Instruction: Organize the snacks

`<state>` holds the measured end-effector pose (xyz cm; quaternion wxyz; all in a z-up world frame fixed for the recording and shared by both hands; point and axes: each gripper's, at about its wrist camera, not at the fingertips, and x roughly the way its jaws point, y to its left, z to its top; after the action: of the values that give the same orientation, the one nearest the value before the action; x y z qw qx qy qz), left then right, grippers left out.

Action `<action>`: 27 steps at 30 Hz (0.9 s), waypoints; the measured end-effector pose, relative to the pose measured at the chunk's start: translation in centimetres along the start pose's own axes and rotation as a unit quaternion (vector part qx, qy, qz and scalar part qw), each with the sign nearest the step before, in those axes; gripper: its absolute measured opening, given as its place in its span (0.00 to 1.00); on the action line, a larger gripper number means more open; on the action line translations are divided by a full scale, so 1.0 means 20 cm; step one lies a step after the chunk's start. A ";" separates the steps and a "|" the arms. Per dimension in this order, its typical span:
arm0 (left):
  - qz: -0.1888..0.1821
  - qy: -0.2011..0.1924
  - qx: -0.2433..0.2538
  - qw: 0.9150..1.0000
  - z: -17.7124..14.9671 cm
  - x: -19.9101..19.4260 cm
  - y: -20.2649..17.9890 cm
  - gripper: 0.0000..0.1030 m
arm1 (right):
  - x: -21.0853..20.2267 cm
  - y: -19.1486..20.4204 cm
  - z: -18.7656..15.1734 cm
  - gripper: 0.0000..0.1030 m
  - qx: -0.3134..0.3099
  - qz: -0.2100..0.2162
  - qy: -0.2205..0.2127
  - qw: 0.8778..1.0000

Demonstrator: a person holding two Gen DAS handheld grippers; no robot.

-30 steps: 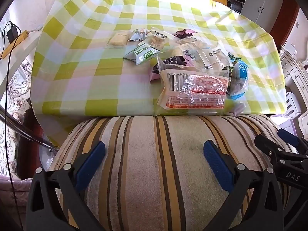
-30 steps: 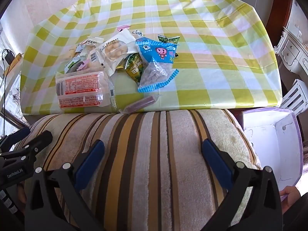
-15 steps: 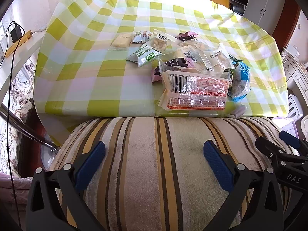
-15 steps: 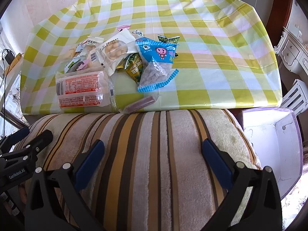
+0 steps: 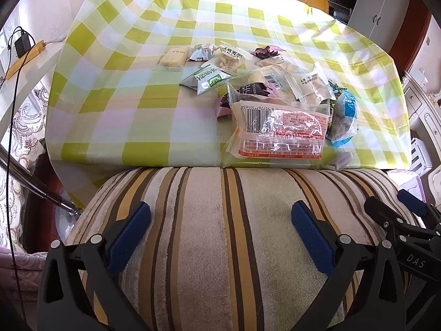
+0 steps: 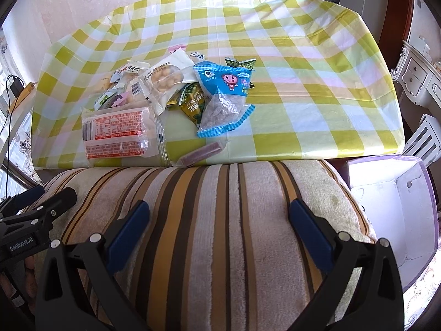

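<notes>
Snacks on table, both grippers level, fingers spread

Snack packets heaped (some overlapping) on tablecloth.

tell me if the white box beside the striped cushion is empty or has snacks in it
Empty as far as it shows: the white box reveals only bare inner walls and floor in the right wrist view. Its near corner is hidden behind the hand-held gripper.

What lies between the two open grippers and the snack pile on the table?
Only the striped cushion. Both the left gripper and the right gripper hover above it, and the snack pile sits just past its far edge on the checked tablecloth. Nothing visible rises into that path.
</notes>
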<state>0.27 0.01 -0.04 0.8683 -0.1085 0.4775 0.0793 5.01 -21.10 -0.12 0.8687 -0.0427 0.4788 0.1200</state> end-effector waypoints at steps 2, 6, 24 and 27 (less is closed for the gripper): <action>0.002 -0.001 0.001 1.000 -0.01 0.00 -0.01 0.96 | 0.02 0.00 0.01 0.99 0.000 0.000 0.001 1.000; 0.002 -0.001 0.000 1.000 0.00 0.00 -0.01 0.96 | 0.01 0.00 0.01 0.99 -0.001 -0.001 0.000 1.000; 0.001 -0.001 0.001 1.000 -0.01 0.00 -0.01 0.96 | 0.01 0.00 0.01 0.99 0.000 0.000 0.000 1.000; 0.002 -0.001 0.001 1.000 -0.01 0.00 -0.01 0.96 | 0.01 0.00 0.01 0.99 -0.001 0.000 0.000 1.000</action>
<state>0.18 -0.19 -0.16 0.8687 -0.1071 0.4768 0.0805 5.25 -21.04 -0.27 0.8688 -0.0432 0.4785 0.1200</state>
